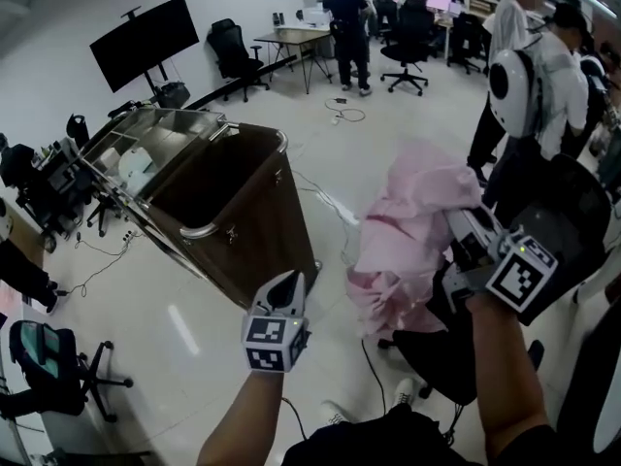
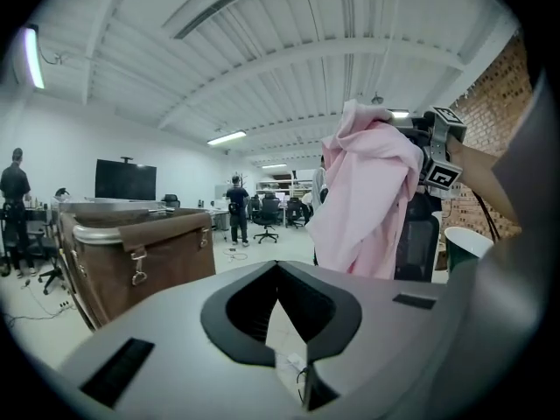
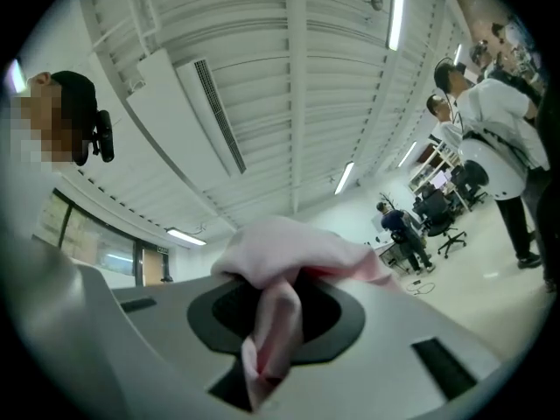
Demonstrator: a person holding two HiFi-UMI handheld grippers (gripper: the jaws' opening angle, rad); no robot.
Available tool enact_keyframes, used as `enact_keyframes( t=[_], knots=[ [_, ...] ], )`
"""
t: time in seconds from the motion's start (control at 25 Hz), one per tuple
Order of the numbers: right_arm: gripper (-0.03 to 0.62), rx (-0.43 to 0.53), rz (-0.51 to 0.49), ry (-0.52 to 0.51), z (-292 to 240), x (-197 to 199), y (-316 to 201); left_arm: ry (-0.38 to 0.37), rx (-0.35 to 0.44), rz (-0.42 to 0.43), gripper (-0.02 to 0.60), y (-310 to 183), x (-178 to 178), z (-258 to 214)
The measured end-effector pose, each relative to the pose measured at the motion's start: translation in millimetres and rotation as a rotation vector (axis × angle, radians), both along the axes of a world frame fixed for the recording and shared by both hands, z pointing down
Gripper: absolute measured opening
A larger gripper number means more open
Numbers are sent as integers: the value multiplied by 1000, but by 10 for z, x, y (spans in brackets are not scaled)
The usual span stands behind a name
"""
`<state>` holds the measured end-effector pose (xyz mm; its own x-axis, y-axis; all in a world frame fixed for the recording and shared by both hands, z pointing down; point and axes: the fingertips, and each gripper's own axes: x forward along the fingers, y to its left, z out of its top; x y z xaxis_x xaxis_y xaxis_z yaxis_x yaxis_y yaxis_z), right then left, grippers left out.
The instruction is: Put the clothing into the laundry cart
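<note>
Head view: a pale glossy floor (image 1: 184, 328) in an open office, with a monitor (image 1: 144, 42) at 10 o'clock and desks and people from 12 to 2. The brown cart (image 1: 252, 221) stands left of centre, mouth up. My right claw (image 1: 460, 221) is clamped on the pink garment (image 1: 408, 231), which is in the air at 3 o'clock of the cart. It hangs with its long axis upright, loose end down. My left claw (image 1: 288, 284), at 6 o'clock, is closed and empty.

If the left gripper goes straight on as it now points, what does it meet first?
Probably nothing near, though depth is unclear: the left gripper aims at open floor between the laundry cart and the pink garment.
</note>
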<state>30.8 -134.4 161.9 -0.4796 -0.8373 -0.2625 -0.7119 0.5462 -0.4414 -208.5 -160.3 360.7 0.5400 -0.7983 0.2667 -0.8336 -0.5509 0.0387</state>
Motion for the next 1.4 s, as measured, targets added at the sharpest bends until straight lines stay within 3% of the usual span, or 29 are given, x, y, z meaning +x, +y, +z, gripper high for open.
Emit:
enact_keyframes(
  t=[0.44, 0.88, 1.24, 1.4],
  knots=[
    [92, 53, -101, 58, -411, -1197, -349, 30, 75, -160, 0, -58, -1251, -380],
    [92, 196, -195, 21, -1184, -1877, -486, 6, 118, -285, 0, 58, -2065, -769],
    [91, 178, -264, 38, -1301, -2437, -1051, -12, 126, -368, 0, -126, -2502, -883],
    [92, 216, -296, 27, -1418, -2660, -1266, -26, 117, -394, 0, -235, -2623, -854]
  ],
)
